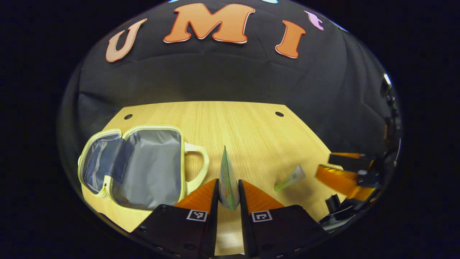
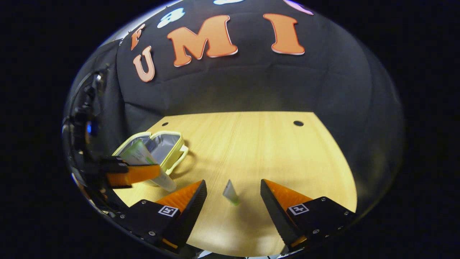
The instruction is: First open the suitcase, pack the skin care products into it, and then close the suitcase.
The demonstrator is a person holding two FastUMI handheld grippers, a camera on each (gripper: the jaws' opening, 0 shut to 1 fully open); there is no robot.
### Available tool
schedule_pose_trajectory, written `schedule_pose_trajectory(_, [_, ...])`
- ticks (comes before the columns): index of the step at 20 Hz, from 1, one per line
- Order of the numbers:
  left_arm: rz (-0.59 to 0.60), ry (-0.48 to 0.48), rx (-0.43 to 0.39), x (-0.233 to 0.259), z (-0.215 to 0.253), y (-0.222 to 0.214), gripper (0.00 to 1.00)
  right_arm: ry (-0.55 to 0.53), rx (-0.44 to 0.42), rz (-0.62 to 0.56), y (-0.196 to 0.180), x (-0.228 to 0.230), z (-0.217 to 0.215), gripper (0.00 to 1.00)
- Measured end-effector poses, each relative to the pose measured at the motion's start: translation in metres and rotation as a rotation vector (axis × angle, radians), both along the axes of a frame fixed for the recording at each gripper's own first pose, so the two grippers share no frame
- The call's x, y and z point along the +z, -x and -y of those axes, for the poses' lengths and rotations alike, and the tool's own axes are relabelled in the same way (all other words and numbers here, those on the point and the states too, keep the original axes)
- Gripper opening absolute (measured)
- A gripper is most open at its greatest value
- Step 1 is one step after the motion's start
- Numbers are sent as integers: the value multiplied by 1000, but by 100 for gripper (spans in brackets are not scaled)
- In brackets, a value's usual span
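Gripping a large tube [image 1: 228,180] upright, the left tool [image 1: 228,192] hangs at four o'clock of the open suitcase [image 1: 143,167]; the right tool [image 2: 233,196] gapes wide around a small tube [image 2: 230,192] lying on the worktop [image 2: 258,151].

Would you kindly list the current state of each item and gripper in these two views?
Suitcase: open, lying flat, nothing visible inside.
Large tube: lifted, clamped upright.
Small tube: lying on the table, ungrasped.
Left gripper: shut on the large tube.
Right gripper: open, straddling the small tube.
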State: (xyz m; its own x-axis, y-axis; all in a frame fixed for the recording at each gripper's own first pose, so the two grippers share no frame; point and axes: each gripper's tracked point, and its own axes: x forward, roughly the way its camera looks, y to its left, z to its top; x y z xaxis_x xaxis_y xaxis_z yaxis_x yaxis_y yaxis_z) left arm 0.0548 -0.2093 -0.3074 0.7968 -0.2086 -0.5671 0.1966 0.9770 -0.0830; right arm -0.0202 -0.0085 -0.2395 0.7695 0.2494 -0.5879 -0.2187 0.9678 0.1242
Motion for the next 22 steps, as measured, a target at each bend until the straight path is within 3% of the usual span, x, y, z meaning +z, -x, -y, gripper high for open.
schedule_pose_trajectory(5, [12,-5,47,21,-42,22,30,28,-8,-155,0,-72,-1,93])
schedule_pose_trajectory(7, [3,-6,50,21,-58,25,30,48,-1,-187,1,-83,-4,90])
schedule_pose_trajectory(11, [-18,8,21,20,-84,22,30,39,-64,-199,-10,-88,-9,80])
schedule_pose_trajectory(12, [-21,9,17,20,-90,22,30,42,-76,-207,-12,-91,-11,68])
schedule_pose_trajectory(15, [-28,14,10,18,-105,16,29,60,-100,-236,-12,-98,-11,55])
schedule_pose_trajectory(16, [-33,18,10,15,-110,16,30,63,-113,-232,-16,-100,-12,32])
schedule_pose_trajectory(17, [-40,22,7,16,-115,16,29,64,-116,-231,-14,-93,-12,27])
schedule_pose_trajectory(22, [-123,9,-17,26,-154,18,30,25,-82,-226,-6,-54,-38,29])
